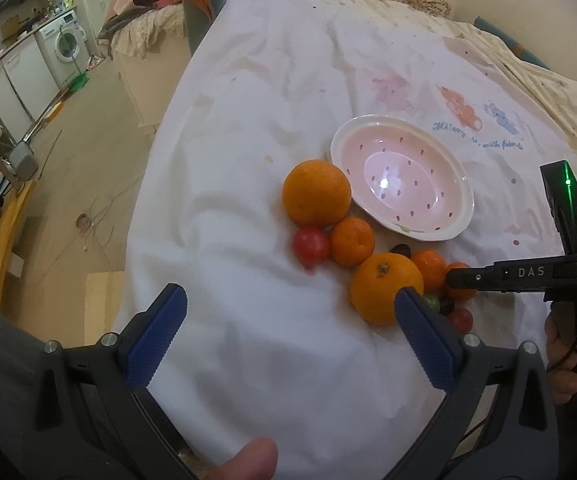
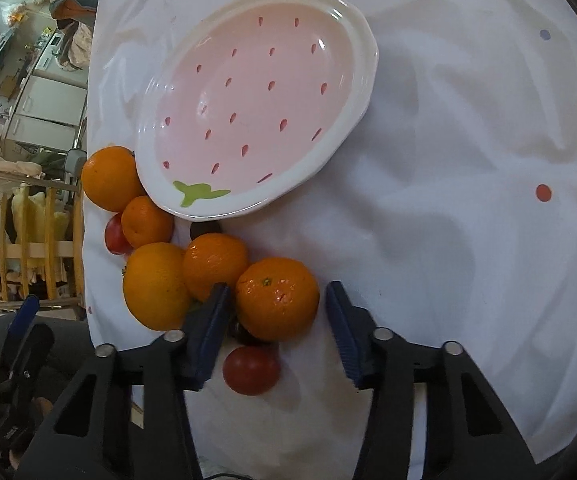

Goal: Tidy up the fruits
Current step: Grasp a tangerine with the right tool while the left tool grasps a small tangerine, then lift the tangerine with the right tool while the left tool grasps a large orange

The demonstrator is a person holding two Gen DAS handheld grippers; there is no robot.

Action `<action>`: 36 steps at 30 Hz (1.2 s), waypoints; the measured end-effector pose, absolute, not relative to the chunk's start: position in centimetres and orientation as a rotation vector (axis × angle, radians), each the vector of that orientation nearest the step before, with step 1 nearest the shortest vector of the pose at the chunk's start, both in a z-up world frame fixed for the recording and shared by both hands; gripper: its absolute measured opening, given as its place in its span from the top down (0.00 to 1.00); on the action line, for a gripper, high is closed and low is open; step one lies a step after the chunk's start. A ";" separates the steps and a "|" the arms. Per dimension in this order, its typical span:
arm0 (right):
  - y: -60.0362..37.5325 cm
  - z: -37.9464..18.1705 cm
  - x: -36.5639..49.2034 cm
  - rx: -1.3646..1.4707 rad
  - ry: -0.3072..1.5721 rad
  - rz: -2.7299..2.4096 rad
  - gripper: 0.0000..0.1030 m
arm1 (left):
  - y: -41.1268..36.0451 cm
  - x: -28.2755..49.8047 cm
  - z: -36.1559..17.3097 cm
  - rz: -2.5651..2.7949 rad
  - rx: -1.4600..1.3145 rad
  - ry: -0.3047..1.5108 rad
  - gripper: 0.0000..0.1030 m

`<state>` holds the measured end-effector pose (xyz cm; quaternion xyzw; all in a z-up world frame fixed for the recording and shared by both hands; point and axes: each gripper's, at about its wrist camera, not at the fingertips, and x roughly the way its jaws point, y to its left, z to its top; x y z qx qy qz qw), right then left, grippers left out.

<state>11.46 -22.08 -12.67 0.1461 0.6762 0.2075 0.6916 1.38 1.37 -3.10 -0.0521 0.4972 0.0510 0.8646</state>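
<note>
Your right gripper (image 2: pixel 276 312) points steeply down with a round glossy orange mandarin with a small green stem scar (image 2: pixel 277 303) sitting right between its blue ribbed fingers (image 2: pixel 342 332). The left pad looks to touch or nearly touch the fruit, but a sliver of white cloth shows at the right pad, so the jaws are apart around it, not clamped yet. That is the relation that counts: the mandarin is dead centre in the right jaws and round, so there is no long axis to line up. The shallow pink ceramic strawberry-pattern bowl with a cream rim (image 2: pixel 368 80) lies straight ahead beyond the fruit pile, empty, nothing in it. The other fruit is all on the wrinkled white sheet (image 2: pixel 448 240): larger oranges just beside the left finger, a small red tomato (image 2: pixel 251 369) under the jaws near the palm, and a dark fruit partly hidden. Your left gripper (image 1: pixel 288 320) hovers wide open over bare sheet, left of the pile, holding nothing. The right hand is clearly nearer. Watch the neighbouring orange (image 2: pixel 214 266) touching the mandarin; it may roll.
</note>
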 end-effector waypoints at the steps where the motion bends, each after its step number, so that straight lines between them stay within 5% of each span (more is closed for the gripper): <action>1: -22.2 -12.6 11.3 0.337 1.510 0.464 0.57 | 1.4 1.4 -3.2 0.108 -0.109 1.045 0.01; 19: -28.6 -7.5 10.6 0.503 1.283 0.373 0.57 | -3.2 5.6 -6.2 -0.011 -0.149 1.290 0.03; 36: -29.5 -7.6 11.6 0.598 1.268 0.391 0.57 | -3.6 8.7 -10.9 0.034 -0.403 1.510 0.43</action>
